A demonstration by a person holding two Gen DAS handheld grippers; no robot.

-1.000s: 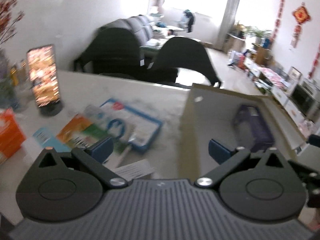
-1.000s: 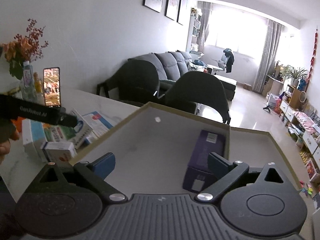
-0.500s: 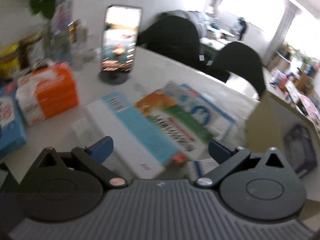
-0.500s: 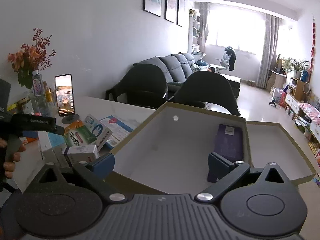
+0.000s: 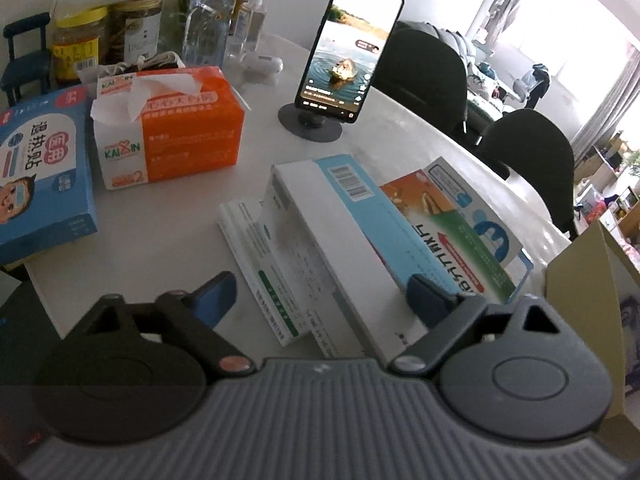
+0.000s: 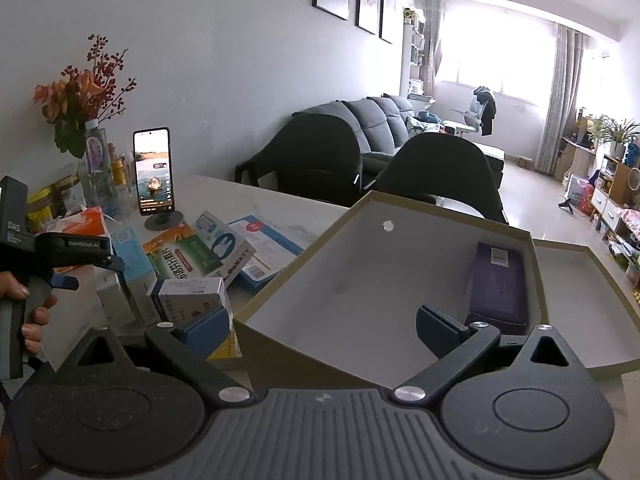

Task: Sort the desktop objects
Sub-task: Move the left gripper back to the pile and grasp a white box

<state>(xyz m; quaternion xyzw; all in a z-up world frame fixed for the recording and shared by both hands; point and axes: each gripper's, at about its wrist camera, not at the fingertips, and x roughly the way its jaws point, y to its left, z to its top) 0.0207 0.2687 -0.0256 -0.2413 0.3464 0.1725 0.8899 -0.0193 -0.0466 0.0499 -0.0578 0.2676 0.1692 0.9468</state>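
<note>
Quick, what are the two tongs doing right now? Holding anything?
Left tongs: closing around the white and blue boxes, not gripping yet.
Right tongs: open, empty, over the cardboard box.

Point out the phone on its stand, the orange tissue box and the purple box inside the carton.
phone (image 5: pixel 349 50), left wrist view, screen.
orange tissue box (image 5: pixel 188 136), left wrist view, front face.
purple box (image 6: pixel 498 280), right wrist view, top face.

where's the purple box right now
In the right wrist view the purple box lies inside the open cardboard box, against its far right wall, just beyond the right gripper. Nothing else shows in there with it.
</note>
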